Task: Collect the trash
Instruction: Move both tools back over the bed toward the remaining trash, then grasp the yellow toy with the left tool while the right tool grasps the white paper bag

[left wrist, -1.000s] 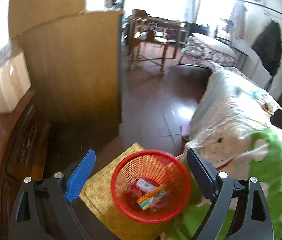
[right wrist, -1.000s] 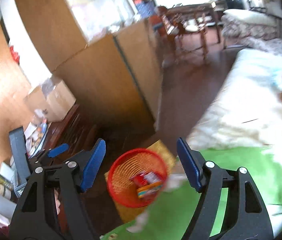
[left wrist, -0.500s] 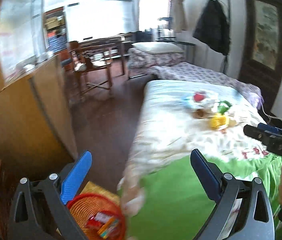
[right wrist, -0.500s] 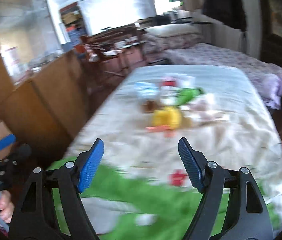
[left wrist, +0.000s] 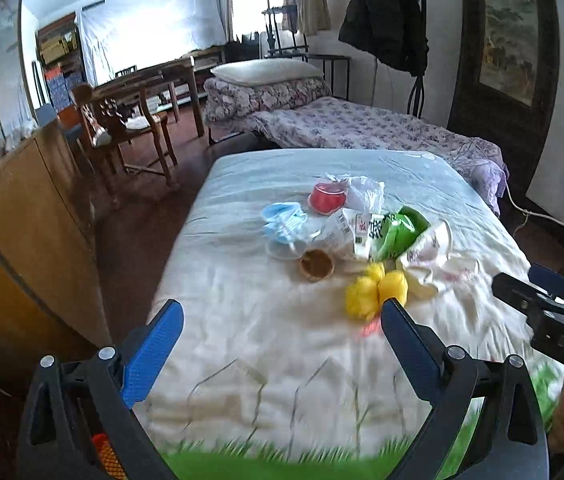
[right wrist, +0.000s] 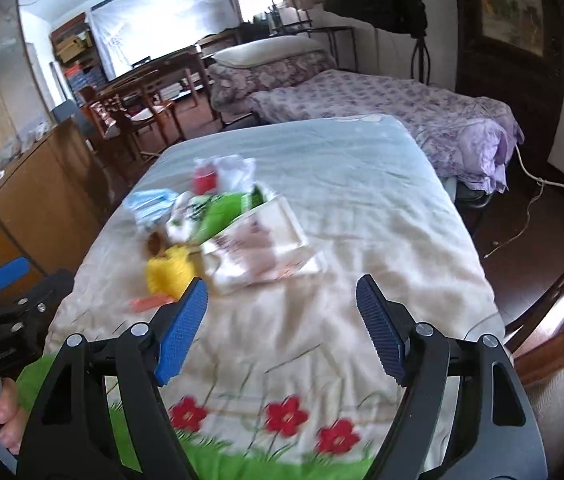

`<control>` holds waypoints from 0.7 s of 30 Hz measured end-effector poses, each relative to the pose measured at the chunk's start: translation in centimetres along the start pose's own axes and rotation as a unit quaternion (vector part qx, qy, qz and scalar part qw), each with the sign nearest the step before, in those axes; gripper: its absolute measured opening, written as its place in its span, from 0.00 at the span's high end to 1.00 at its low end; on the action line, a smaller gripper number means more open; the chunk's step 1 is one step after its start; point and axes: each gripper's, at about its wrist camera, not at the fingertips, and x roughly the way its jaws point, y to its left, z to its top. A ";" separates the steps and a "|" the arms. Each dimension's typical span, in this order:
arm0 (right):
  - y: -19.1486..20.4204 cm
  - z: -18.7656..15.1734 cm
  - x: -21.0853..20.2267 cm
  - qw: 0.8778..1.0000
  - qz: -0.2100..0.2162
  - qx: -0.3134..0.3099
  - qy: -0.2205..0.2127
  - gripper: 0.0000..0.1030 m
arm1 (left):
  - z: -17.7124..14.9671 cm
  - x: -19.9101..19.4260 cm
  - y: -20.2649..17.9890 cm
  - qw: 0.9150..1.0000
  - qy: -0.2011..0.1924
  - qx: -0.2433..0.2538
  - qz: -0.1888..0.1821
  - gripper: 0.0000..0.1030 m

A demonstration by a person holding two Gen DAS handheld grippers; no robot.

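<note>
Two tools, left [left wrist: 279,334] and right [right wrist: 282,320], both spread wide, empty, above one bed [left wrist: 282,344]; two yellow wads [left wrist: 376,292], one red cup [left wrist: 326,199].

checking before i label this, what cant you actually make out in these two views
- Red basket: left wrist view, only a sliver shows at the bottom edge behind the left gripper; contents hidden.
- Trash pile: right wrist view, motion-blurred; package print unreadable.
- Orange scrap: left wrist view, partly behind a finger and blurred; kind unclear.
- Right gripper: open, empty.
</note>
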 end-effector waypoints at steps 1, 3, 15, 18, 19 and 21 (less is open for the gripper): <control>-0.2 0.2 0.3 1.000 -0.001 0.006 0.001 0.28 | 0.5 1.0 -0.2 1.000 0.005 -0.006 -0.005 0.06; -1.4 0.7 1.1 1.000 -0.007 0.029 0.000 0.28 | 1.2 2.6 -0.4 1.000 0.014 -0.014 -0.012 0.06; -3.5 0.4 1.6 0.995 0.001 0.102 0.004 0.28 | 0.8 7.6 -3.9 0.997 0.050 0.045 -0.043 0.06; -3.5 0.3 1.5 0.995 -0.004 0.102 0.004 0.27 | 0.8 8.3 -5.4 0.994 0.055 0.070 -0.058 0.06; -3.6 0.3 1.6 0.995 -0.006 0.104 0.004 0.28 | 0.8 8.6 -5.6 0.994 0.056 0.073 -0.056 0.06; -3.9 0.2 1.6 0.994 -0.008 0.111 0.005 0.27 | 1.2 9.8 -5.9 0.994 0.063 0.074 -0.049 0.06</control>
